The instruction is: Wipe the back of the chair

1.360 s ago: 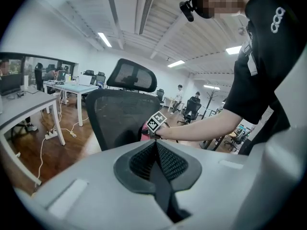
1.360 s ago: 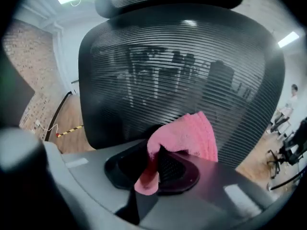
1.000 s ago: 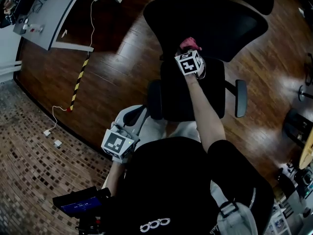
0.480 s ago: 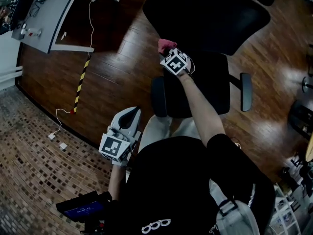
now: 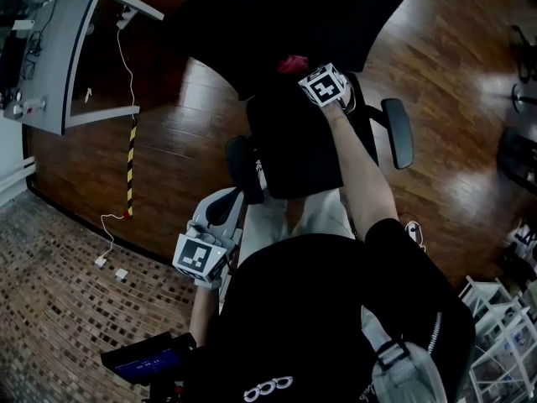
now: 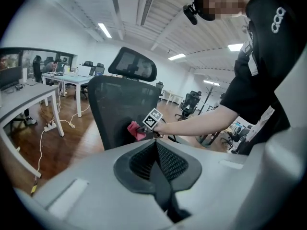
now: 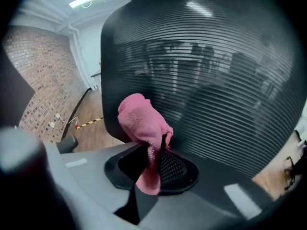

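Since half a second ago: right tool (image 5: 304,72) and pink cloth (image 5: 292,63) have shifted farther and to the right, and the chair has swung so that the chair back (image 5: 252,19) now reaches left. Right tool: jaws clamped on the pink cloth, with a bunch standing above them and a tail hanging below; the bunch lies against the black mesh of the chair back, low on its left part, on the seat (image 5: 294,145) side. Left tool (image 5: 221,206): jaws together, nothing between them, held low at near left beside the person, apart from the chair back. Armrest (image 5: 398,133) at right. Desk (image 5: 50,65) at far left.
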Available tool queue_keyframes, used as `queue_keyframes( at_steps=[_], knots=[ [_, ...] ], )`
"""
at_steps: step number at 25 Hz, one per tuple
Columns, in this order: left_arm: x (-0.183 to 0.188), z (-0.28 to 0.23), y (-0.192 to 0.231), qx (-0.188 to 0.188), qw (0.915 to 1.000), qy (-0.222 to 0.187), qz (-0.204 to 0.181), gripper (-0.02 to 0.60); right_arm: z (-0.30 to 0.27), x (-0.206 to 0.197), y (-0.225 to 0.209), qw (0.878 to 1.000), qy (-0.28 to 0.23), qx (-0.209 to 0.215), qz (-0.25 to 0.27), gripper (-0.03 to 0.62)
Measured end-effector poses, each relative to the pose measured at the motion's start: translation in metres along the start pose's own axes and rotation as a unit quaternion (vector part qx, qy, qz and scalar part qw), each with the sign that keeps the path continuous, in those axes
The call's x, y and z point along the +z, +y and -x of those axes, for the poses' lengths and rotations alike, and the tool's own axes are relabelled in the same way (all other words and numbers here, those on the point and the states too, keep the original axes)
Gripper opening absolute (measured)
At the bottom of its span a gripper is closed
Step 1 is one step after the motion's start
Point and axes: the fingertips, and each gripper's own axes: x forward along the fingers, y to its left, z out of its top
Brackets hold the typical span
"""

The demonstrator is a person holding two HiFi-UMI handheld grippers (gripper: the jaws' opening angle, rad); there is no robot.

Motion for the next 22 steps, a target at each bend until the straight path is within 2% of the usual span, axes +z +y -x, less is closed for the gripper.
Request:
queue_keyframes(
  at_steps=[3,7,11,13,17,22],
  knots=[
    [-0.009,-0.031,-0.009,-0.017,0.9997,0.007,-0.015,-0.008,0.005,-0.028,-0.05,0.999,-0.003,-0.018,-0.027,0.052],
    [0.007,-0.064,-0.029,-0.04,0.9986,0.025,-0.022,-0.009,0.03,-0.061,-0.125,0.995,-0.002,-0.069,-0.071,0.052],
    [0.007,-0.08,-0.035,-0.06,0.9971,0.037,-0.029,-0.008,0.06,-0.1,-0.182,0.981,0.018,-0.14,-0.13,0.052],
    [0.006,-0.087,-0.047,-0.067,0.9963,0.043,-0.031,-0.008,0.076,-0.116,-0.2,0.976,0.018,-0.159,-0.15,0.052],
    [-0.001,-0.091,-0.053,-0.074,0.9955,0.055,-0.023,-0.008,0.072,-0.117,-0.198,0.977,0.013,-0.151,-0.153,0.051],
    [-0.022,-0.076,-0.044,-0.073,0.9957,0.053,-0.022,-0.008,0.043,-0.091,-0.14,0.986,0.005,-0.12,-0.118,0.051]
  ],
)
